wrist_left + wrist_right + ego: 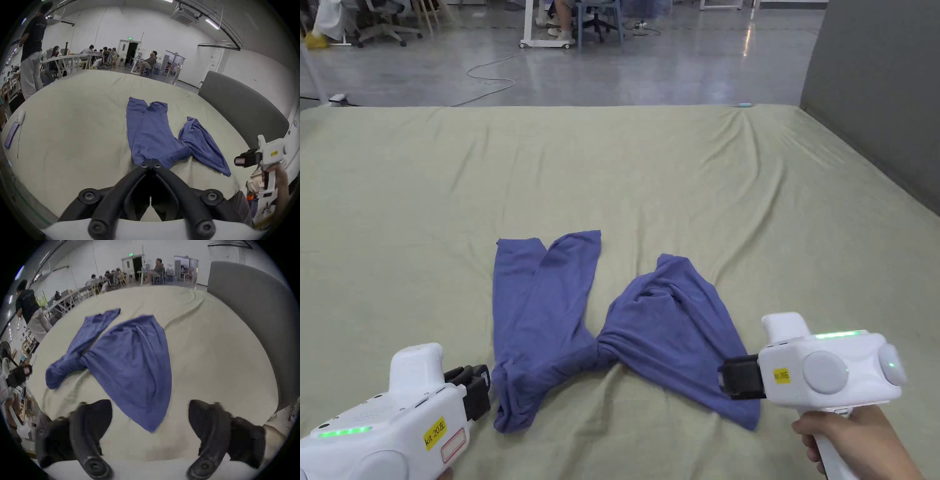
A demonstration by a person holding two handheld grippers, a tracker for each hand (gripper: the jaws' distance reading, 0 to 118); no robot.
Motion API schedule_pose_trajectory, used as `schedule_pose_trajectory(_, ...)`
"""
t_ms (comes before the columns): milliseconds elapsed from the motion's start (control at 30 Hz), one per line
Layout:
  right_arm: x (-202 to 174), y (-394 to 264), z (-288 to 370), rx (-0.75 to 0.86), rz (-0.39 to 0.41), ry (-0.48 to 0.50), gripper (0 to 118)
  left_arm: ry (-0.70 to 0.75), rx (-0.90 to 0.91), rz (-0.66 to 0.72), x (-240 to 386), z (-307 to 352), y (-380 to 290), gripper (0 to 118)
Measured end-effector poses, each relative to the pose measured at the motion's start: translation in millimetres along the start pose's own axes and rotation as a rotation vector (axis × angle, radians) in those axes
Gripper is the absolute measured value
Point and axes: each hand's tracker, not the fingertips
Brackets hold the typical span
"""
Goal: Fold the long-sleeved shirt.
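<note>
Matt cloth shirt (650,325), wrinkled

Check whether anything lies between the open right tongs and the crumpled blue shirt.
Nothing visible does: only bare pale green bedsheet separates the right tongs from the near corner of the crumpled blue long-sleeved shirt.

Even overhead lighting from ceiling strip lights (211,23); soft shadows. Floor (650,62) shows glare. Both gripper views have fisheye distortion with dark vignetted corners; right gripper view is motion-blurred.
</note>
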Motion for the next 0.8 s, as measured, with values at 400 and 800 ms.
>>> schedule_pose_trajectory(400,0.4,4.0,-55.9,-0.096,0.030,-0.056,57,0.061,-0.083,-0.062,-4.0,-25.7,-4.7,78)
schedule_pose_trajectory(800,5.6,3.1,-50.4,-0.080,0.069,-0.065,2,-0.023,-0.124,-0.119,24.8,-94.9,56.4,118)
